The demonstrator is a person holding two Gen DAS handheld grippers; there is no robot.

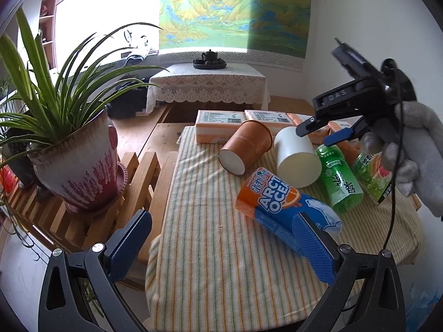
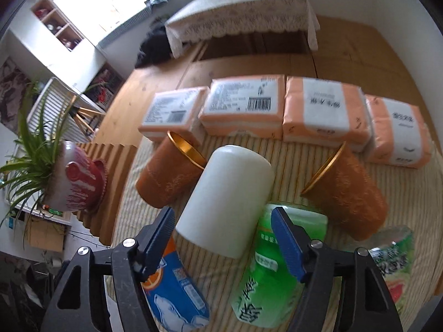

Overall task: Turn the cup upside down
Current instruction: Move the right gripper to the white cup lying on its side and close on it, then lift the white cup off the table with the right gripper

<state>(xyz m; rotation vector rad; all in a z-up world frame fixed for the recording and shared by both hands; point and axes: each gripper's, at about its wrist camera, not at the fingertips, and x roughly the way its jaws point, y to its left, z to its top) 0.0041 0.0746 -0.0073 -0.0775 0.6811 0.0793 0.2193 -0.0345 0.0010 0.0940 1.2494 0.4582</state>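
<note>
- White cup [image 2: 225,202]: lies on its side on the striped cloth [image 1: 210,221] covering the surface, between an orange cup [image 2: 169,174] on its left and a green bottle [image 2: 265,271] on its right; its closed base faces the right wrist camera.
- Right gripper [image 2: 223,244]: held low and just short of the white cup, pointing along the cup's length; jaws spread wide, with nothing between them, one pad on either side of the cup's near end.
- Gloved hand [image 1: 415,149]: seen from the left wrist view, wraps the right gripper's handle and tilts it downward toward the white cup [image 1: 297,156].
- Left gripper [image 1: 221,246]: hovers over the near part of the cloth, jaws wide apart and empty; a blue and orange bottle [image 1: 288,210] lies by its right pad.
- Second orange cup [image 2: 349,193]: lies tipped near the tissue packs [image 2: 324,110] at the far edge.
- Potted plant [image 1: 74,155]: stands on a slatted stand left of the surface.
</note>
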